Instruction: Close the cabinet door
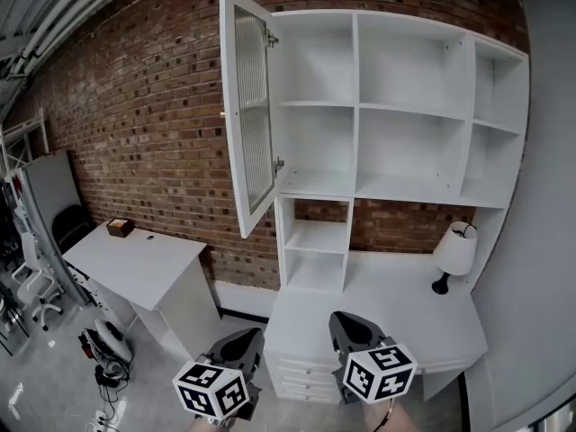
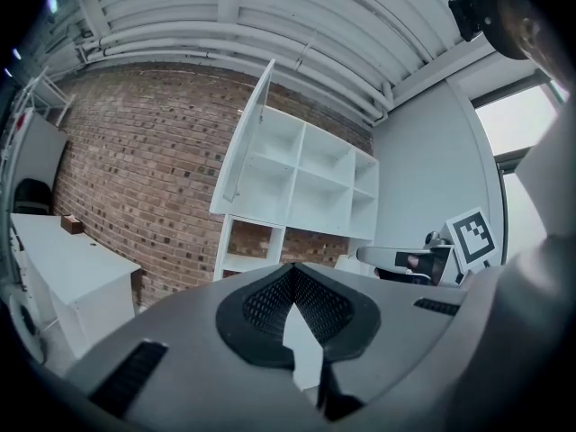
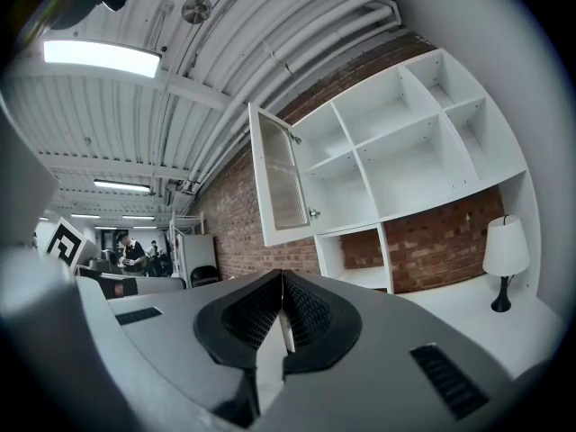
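Door [image 1: 247,106] noted wide open; it is hung on two hinges at the left edge of the cabinet [image 1: 409,106], at the top-left bay, and is swung out from the cabinet front, its free edge standing clear to the cabinet's left; task judged not yet begun. Door is seen as a white frame round a ribbed glass pane; a small knob [image 1: 222,113] is made out at mid-height on the free edge. Cabinet bays are seen bare; a desk [image 1: 405,309] is set below the cabinet and a lamp [image 1: 454,250] under the cabinet's right end.

Left gripper [image 1: 238,345] and right gripper [image 1: 354,329] are held low and side by side, well short of the cabinet and pointed toward it; neither is in touch with the door. Left jaws are seen closed tip to tip in the left gripper view, nothing between them; right jaws likewise closed and empty in the right gripper view.

Handling, judged: door expected to be light and free-swinging, stiff in the frame, fragile in the pane; painted frame likely smooth, so a pad may slide. No grip is thought needed; a push with closed tips is best placed on the frame's outer face near the free edge, about knob height, where leverage is greatest; pane to be avoided; push to be eased near the cabinet so that the glass is not jarred.
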Available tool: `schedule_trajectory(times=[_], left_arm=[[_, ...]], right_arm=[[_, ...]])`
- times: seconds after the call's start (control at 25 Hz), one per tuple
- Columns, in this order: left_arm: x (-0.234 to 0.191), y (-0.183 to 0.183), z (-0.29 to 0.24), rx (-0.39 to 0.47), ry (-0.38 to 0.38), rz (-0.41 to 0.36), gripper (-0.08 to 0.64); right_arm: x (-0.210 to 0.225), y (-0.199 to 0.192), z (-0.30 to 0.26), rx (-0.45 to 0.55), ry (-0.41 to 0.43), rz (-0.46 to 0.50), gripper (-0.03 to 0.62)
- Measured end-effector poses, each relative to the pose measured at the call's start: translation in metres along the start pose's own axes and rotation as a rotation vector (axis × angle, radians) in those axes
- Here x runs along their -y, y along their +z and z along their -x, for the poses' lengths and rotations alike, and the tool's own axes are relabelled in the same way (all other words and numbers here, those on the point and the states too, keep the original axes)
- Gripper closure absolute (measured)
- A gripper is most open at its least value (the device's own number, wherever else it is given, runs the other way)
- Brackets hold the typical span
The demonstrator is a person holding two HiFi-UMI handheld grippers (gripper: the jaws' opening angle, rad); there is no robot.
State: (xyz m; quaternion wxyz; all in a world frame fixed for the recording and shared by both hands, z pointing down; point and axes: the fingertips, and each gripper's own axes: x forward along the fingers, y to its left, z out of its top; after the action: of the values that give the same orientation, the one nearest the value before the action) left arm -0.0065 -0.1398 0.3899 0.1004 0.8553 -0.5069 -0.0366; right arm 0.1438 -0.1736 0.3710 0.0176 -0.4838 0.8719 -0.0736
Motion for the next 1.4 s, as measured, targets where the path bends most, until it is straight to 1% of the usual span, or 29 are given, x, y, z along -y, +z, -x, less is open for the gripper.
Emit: schedule_trajectory(times=[0.12,0.36,0.52,0.76,0.96,1.0,1.08,1.24,1.4], left_arm=[[-0.017,0.003,-0.013,-0.002,-0.005,0.001,0.555],[-0.056,0.025,-0.041,0.010,-0.019,-0.003,0.555],[-0.082,0.030,-0.057,0.002,-0.026,-0.007,0.555],[-0.126,0.030,-0.074,-0.012,-0.026,0.000,0.555],[-0.157,0.036,-0.082,-0.008,-0.037,0.003,0.555],[-0.164,0.037,-0.083,-0.007,-0.040,0.005,0.555],[-0.176,0.039,-0.087,-0.007,-0.048,0.010,0.555],[-0.198,0.043,-0.091,-0.005,-0.061,0.012,0.555],[-0.209,0.047,-0.090,-0.008,-0.080,0.003,0.555]], right_arm=[[0.001,0.001,-0.021,0.000,-0.004,0.000,0.566],[0.003,0.009,-0.069,-0.003,-0.017,0.006,0.566],[0.001,0.011,-0.101,-0.003,-0.023,0.007,0.565],[-0.010,0.010,-0.150,-0.002,-0.020,0.020,0.565],[-0.028,0.018,-0.190,0.016,-0.013,0.037,0.560],[-0.032,0.020,-0.199,0.016,-0.011,0.045,0.550],[-0.040,0.024,-0.217,0.014,-0.010,0.061,0.490],[-0.055,0.031,-0.251,0.023,-0.013,0.082,0.460],[-0.067,0.038,-0.280,0.027,-0.020,0.096,0.439]])
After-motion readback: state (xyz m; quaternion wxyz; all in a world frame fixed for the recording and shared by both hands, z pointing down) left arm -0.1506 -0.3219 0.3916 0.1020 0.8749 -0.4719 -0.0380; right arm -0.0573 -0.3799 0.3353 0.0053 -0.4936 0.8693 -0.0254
